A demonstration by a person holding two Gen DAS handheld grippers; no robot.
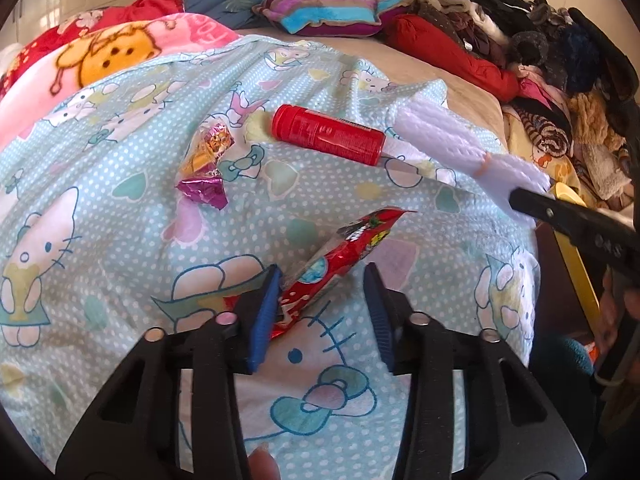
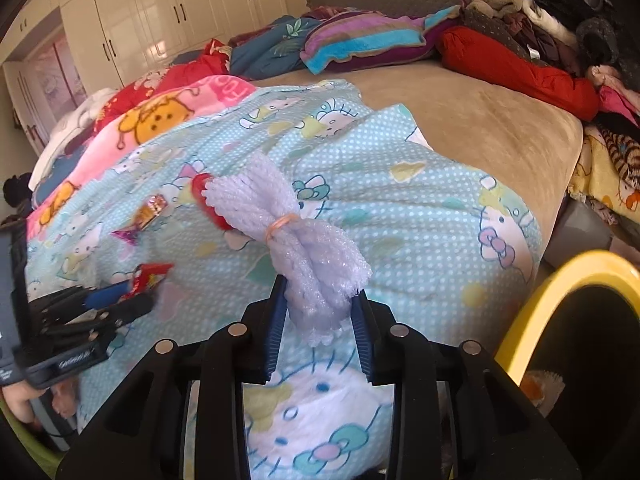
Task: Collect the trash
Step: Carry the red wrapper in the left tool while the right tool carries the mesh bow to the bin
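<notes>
left tongs (image 1: 320, 312) spread wide over the bed, blue pads (image 1: 264, 320) apart with the red snack wrapper (image 1: 340, 260) lying slantwise between them. wrapper's lower end touches the inner face of the left pad; right pad stands clear of it. wrapper rests on the light blue cartoon-cat blanket (image 1: 120, 208), not lifted as far as can be seen.

further left on the blanket: an orange candy wrapper (image 1: 208, 148) and, just below and touching it, a crumpled magenta foil wrapper (image 1: 204, 192). beyond the snack wrapper, a red cylindrical container (image 1: 328, 134) lies on its side, its far end just beside the white foam bundle (image 1: 460, 148).

right tongs (image 2: 320, 312) pinching the lower end of that foam bundle (image 2: 296, 236), pads pressed against it on both sides, gap narrow. bundle is lavender-white foam netting cinched at the middle by an orange rubber band (image 2: 282, 225); upper half fans out toward the container (image 2: 202, 196), which is mostly hidden behind it in the right wrist view. whether the bundle is off the blanket cannot be told.

far right, low: curved yellow rim of a bin (image 2: 560, 280), dark inside, beside the bed edge. clothes pile (image 2: 560, 20) along the bed's right side; striped cushion (image 2: 360, 40) toward the head.
</notes>
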